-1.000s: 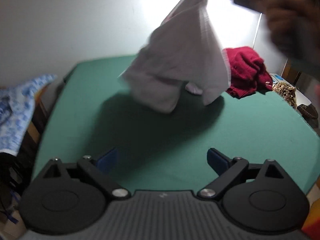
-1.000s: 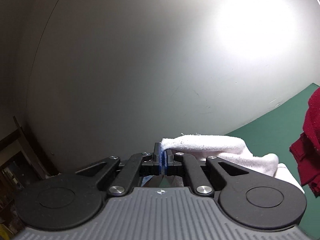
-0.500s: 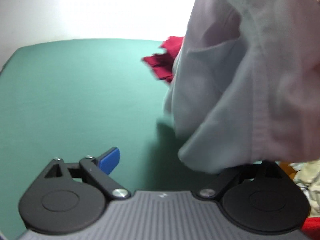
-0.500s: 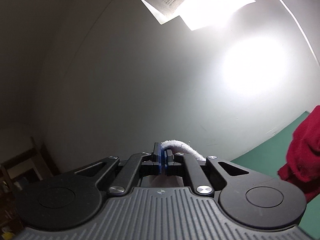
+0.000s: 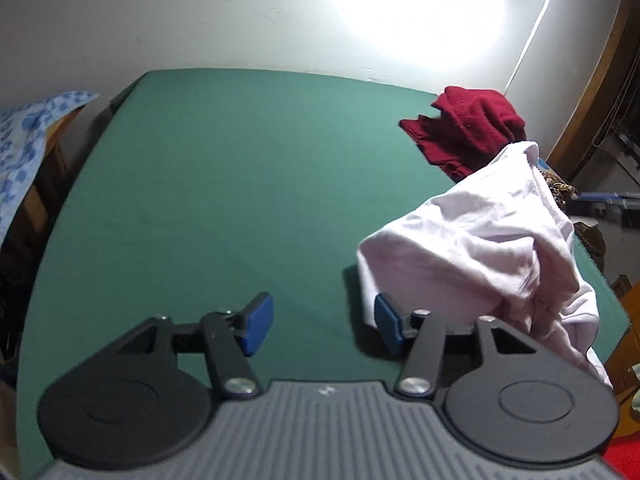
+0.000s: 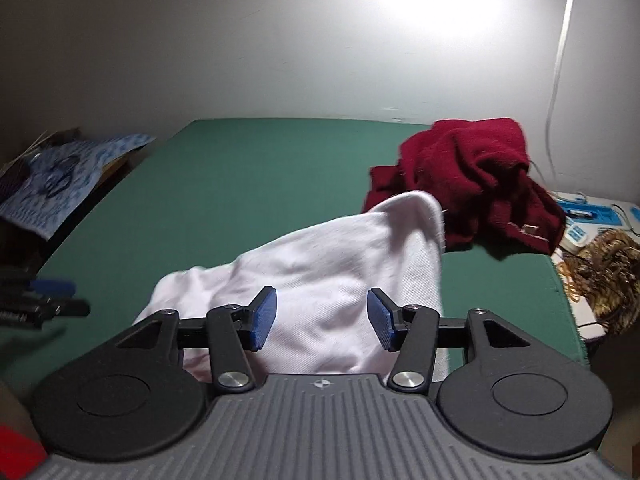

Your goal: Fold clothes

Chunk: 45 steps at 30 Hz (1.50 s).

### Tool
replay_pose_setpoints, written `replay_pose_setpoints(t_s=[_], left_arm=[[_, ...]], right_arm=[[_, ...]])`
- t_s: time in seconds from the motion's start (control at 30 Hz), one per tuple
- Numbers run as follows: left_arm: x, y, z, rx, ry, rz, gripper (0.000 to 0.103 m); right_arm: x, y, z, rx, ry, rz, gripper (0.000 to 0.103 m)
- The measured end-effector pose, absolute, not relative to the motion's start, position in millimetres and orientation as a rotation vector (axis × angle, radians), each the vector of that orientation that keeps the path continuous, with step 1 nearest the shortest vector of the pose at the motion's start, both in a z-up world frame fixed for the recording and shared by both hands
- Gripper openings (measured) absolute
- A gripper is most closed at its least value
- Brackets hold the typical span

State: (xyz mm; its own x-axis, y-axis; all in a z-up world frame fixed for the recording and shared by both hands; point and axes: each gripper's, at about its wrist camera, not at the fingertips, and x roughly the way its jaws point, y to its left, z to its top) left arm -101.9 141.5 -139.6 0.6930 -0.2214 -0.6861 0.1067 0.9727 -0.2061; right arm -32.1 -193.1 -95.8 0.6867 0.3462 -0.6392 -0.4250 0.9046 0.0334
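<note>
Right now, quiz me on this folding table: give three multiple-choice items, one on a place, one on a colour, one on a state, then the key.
1. Where does the dark red garment lie on the green table?
A. far right, near the wall
B. near left corner
C. hanging off the front edge

2. What colour is the garment nearest the right hand-held gripper?
A. blue patterned
B. white
C. dark red

3. How do the jaws of the left hand-held gripper stand?
A. shut on cloth
B. shut on nothing
C. open, holding nothing

Key: 1 A, the red heap sits at the table's far right by the wall. 2 B, pale white cloth lies heaped just ahead of its pads. 3 C, the blue pads stand wide apart with bare green table between them.
</note>
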Motion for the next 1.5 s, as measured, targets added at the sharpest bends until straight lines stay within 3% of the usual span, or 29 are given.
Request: replay_pose_setpoints(t_s=[0.03,0.1,0.17,0.2,0.23,0.3,0.47,0.63,0.7,0.77,0.83,0.97,1.17,1.23,1.27,1.3,1.37,1.5], left_arm=[[-104,140,-138,-0.143,0.782,-0.189,0.063],[-108,138,-135,-0.118,0.777,-0.198,0.068],[-111,135,-132,-0.094,0.772,-0.208,0.069],[-113,133,-131,-0.081,0.765,-0.218,0.073],[-113,129,-130,-0.068,0.755,-0.234,0.075],[-116,121,-130,-0.045,0.743,-0.271,0.080],[-128,109,-136,-0.032,0.753,-0.391,0.080],[-133,84,-142,-0.005,0.776,-0.474,0.080],[-135,69,-143,0.030,0.773,-0.494,0.081],[-135,54,-145,0.045,0.773,-0.500,0.083],[-130,41,-147,0.023,0.787,-0.500,0.084],[-115,15,-149,-0.086,0.834,-0.528,0.084],[-91,-35,-167,-0.291,0.910,-0.577,0.088],[-83,-47,-170,-0.317,0.915,-0.502,0.082],[-79,-52,-171,-0.326,0.912,-0.463,0.062],[-76,-57,-170,-0.320,0.909,-0.422,0.029],[-72,-63,-159,-0.289,0.876,-0.354,0.004],[-68,-62,-112,-0.250,0.740,-0.288,0.003]], right_arm=[[-36,-187,-100,-0.148,0.686,0.463,0.062],[-35,-168,-114,-0.249,0.659,0.407,0.061],[-32,-153,-126,-0.326,0.639,0.352,0.018],[-27,-157,-125,-0.286,0.656,0.331,0.002],[-23,-161,-121,-0.239,0.660,0.310,0.001],[-24,-177,-94,-0.122,0.579,0.277,0.001],[-43,-225,-14,0.179,0.305,0.228,0.001],[-61,-259,17,0.179,0.138,0.079,0.000],[-58,-265,8,0.149,0.214,0.119,0.004],[-54,-272,-1,0.119,0.290,0.158,0.018],[-52,-271,-24,0.035,0.373,0.231,0.046],[-61,-257,-80,-0.196,0.501,0.332,0.047],[-48,-291,-123,-0.026,0.664,0.414,0.047],[-44,-300,-131,0.026,0.696,0.438,0.049],[-43,-301,-133,0.024,0.703,0.455,0.052],[-42,-302,-135,0.022,0.710,0.472,0.052],[-45,-305,-137,-0.002,0.706,0.498,0.052],[-57,-313,-133,-0.089,0.646,0.543,0.052]])
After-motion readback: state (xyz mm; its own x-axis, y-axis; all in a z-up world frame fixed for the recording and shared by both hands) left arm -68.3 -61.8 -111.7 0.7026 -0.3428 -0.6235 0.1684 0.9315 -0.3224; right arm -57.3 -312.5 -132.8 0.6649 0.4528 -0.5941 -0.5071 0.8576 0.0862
